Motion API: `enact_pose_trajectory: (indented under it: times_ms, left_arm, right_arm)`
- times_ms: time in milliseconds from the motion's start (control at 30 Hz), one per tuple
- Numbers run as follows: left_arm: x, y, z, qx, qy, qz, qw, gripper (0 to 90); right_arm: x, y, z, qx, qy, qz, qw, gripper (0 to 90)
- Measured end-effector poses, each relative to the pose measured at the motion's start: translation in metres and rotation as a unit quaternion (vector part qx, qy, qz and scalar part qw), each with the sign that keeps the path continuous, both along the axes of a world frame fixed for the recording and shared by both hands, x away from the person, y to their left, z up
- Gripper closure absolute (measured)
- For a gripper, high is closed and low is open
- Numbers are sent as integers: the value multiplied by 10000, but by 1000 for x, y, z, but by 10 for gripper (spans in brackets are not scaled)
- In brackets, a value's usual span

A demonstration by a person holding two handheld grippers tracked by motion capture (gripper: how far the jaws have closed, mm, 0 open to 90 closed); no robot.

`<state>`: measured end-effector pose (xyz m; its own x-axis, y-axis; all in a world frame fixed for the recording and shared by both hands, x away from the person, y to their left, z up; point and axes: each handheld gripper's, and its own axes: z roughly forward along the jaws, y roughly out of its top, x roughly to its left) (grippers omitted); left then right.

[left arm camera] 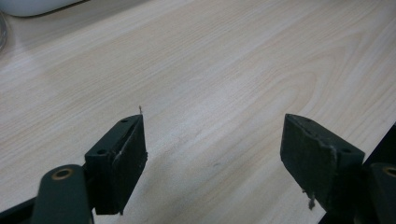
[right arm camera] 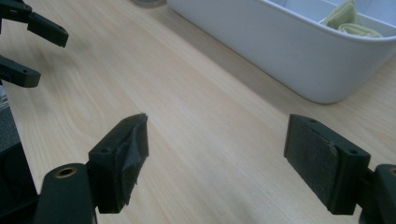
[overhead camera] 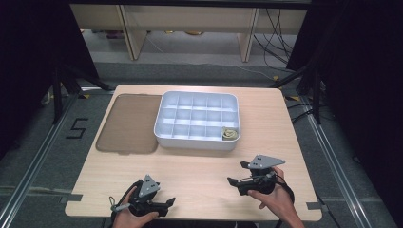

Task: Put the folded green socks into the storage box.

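- The left tool (overhead camera: 168, 203) rests low at the near edge of the pale wooden tabletop (overhead camera: 199, 166), jaws spread wide with nothing between them; the left gripper view shows bare wood grain in the gap.
- The right tool (overhead camera: 235, 173) sits near the front right of the tabletop, jaws also wide and empty, pointing left toward the other tool.
- The white plastic compartment tray (overhead camera: 190, 142) stands at the middle of the tabletop, well apart from both tools. A small coiled yellowish strap or cloth roll (overhead camera: 229, 133) lies in its near right corner compartment, the nearest thing to the right tool.
- A flat brown translucent lid (overhead camera: 128, 124) lies just beside the tray's left side.
- Risk: a reach into that corner compartment with jaws this wide could catch the tray's near wall or a divider and shove the light tray across the wood.
- Risk: the soft roll could uncoil or slip if pinched at its edge instead of across its body.
- Hard to make out: what the roll is made of; in the right gripper view it is cut off by the tray wall (right arm camera: 299, 51) and the picture's top edge.
- The other compartments look empty from above, though their near walls hide parts of their floors.
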<state>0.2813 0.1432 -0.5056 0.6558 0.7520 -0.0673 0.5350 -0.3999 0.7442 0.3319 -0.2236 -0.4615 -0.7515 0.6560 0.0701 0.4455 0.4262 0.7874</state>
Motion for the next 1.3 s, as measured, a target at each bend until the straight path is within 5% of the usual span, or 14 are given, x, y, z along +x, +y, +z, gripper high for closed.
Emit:
enact_pose_trajectory:
  times_ms: [1000, 1033, 1300]
  left_arm:
    - [-1, -1, 0, -14, 22, -3, 10000, 222]
    - [-1, -1, 0, -9, 18, -10, 10000, 222]
    - [-1, -1, 0, 13, 25, -29, 10000, 222]
  right_arm:
    - [-29, -9, -23, 28, 294, -31, 9996, 165]
    - [-29, -10, -25, 8, 166, 3, 9999, 164]
    - [-35, -11, -33, -111, 226, 57, 9997, 162]
